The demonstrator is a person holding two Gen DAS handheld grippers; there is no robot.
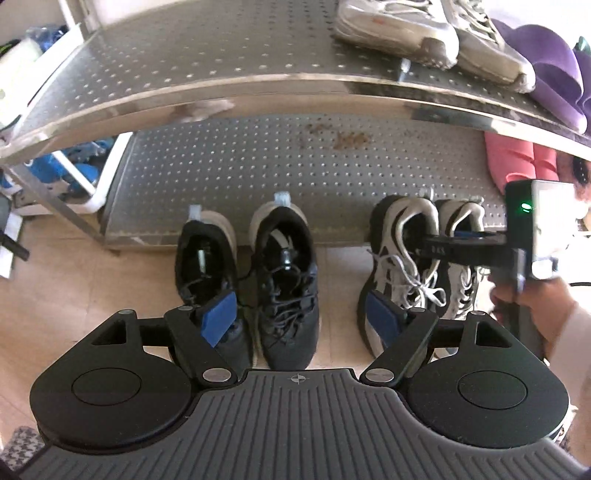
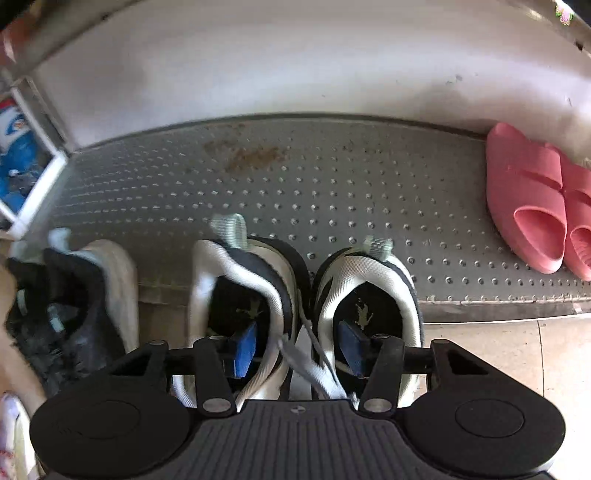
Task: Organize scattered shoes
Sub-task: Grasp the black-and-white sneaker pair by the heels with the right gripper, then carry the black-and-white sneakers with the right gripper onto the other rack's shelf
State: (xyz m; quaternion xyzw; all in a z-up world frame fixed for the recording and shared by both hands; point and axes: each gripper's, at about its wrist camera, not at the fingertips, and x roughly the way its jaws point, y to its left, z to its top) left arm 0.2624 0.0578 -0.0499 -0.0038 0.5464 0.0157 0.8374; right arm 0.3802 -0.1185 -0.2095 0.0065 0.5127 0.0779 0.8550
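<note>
Right wrist view: the right gripper [image 2: 297, 349] reaches down into the pair of white sneakers [image 2: 306, 295], one blue pad inside each shoe opening, so that the two adjoining inner collars lie between the fingers. The jaws stand partly closed; whether the pads already press the collars cannot be told from this view. The pair stands side by side on the floor, heels against the front edge of the lower shelf [image 2: 332, 184], long axes running from the gripper toward the shelf. Pink slippers [image 2: 528, 199] occupy the shelf's right end; the bare stretch directly ahead of the heels is the likely destination, a short lift forward along the shoes' own axis.

Left wrist view: the left gripper [image 1: 301, 314] hovers wide open and empty above the black sneakers [image 1: 251, 280], which lie parallel to the white pair [image 1: 417, 258] and nearer the left hand. Silver sneakers [image 1: 436, 33] and purple slippers [image 1: 546, 70] fill the right end of the upper shelf [image 1: 184, 74].
</note>
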